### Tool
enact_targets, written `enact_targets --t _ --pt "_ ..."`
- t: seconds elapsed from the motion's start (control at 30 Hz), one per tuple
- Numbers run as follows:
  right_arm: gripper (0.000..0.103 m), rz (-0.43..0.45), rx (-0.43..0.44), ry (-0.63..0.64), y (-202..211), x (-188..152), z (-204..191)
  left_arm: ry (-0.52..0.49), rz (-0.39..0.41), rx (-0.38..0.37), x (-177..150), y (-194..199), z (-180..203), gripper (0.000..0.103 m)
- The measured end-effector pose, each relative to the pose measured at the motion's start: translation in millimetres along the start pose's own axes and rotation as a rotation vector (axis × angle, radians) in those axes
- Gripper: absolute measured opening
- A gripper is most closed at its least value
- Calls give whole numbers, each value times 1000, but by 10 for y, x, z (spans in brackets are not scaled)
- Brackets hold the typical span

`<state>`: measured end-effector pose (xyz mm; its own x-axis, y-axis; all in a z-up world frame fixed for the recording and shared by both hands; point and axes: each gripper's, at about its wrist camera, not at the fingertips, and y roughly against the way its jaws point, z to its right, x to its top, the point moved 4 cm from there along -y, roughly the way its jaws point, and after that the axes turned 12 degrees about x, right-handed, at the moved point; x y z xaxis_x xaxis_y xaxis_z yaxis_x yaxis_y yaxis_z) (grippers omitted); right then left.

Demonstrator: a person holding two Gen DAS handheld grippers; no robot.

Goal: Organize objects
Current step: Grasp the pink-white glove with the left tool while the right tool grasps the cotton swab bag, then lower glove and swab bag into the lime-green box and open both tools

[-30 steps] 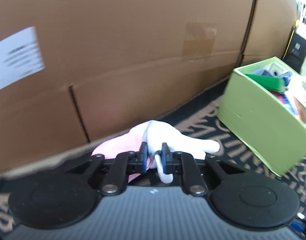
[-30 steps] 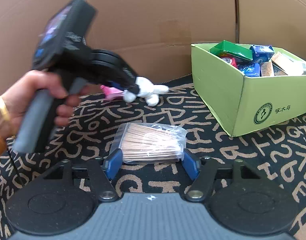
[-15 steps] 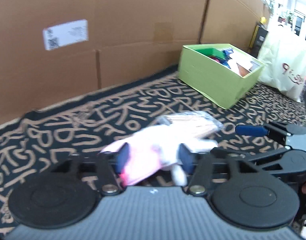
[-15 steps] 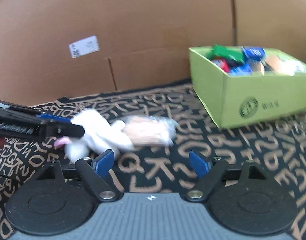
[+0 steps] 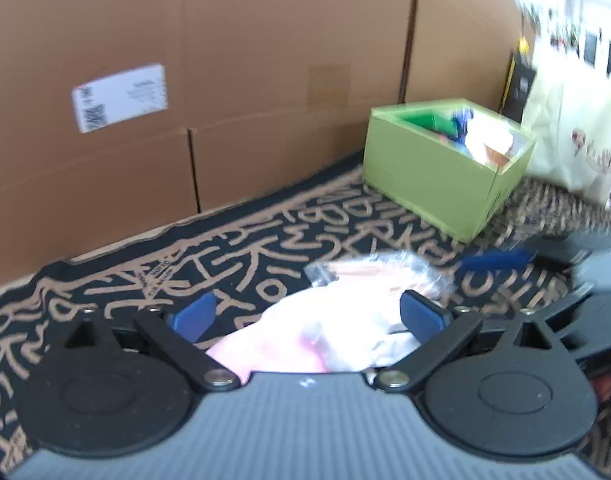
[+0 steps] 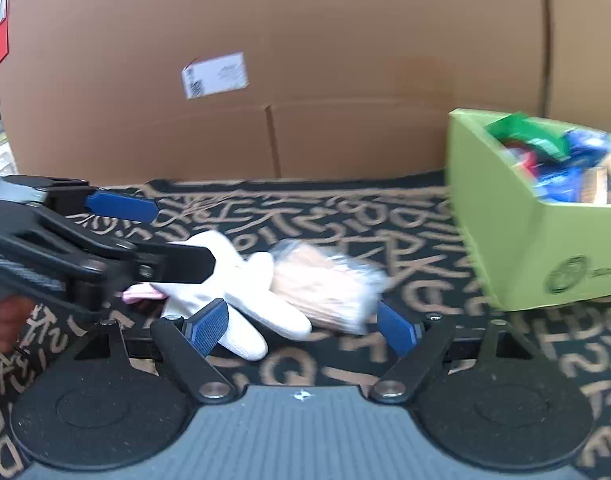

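On the black cloth with tan lettering [image 6: 385, 216] that covers the counter, a white and pink plush toy [image 6: 241, 300] lies touching a clear bag of thin wooden sticks [image 6: 325, 288], both near the middle of the cloth and blurred in each view.

The left tongs [image 5: 309, 314] have just been opening; their blue pads now stand wide, with the plush toy [image 5: 317, 336] lying between them but clear of both pads, so nothing is gripped. In the right wrist view the same left tongs [image 6: 173, 236] reach in from the left edge, one finger above the toy, with part of a hand [image 6: 5, 320] on the handle.

The right tongs [image 6: 301, 324] have also just been opening and stand wide, their pads to either side of the toy's leg and the bag, clamping neither.

Toward the far right corner of the cloth stands an open green box [image 6: 517, 248] filled with small coloured packets, well apart from the toy. A wall of brown cardboard [image 6: 305, 80] with a white label [image 6: 215, 75] runs along the far edge. Beyond the green box [image 5: 437, 184], a pale bag [image 5: 573, 144] shows in the left view.
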<state>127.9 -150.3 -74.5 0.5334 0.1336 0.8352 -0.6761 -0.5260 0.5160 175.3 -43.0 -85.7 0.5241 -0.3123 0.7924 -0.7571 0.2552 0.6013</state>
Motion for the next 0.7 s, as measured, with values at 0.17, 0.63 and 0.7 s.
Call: enact_targets --t 0.17,0.63,0.7 --pt "85 -30 -76 42 90 -49 154 15 -103 -82 -111 -85 -105 29" --pt "35 -77 66 101 -472 168 89 -11 -119 -24 -336 264 -346 69" --pt "27 -60 13 115 -382 95 -2 -23 -138 -31 -350 200 -280 50"
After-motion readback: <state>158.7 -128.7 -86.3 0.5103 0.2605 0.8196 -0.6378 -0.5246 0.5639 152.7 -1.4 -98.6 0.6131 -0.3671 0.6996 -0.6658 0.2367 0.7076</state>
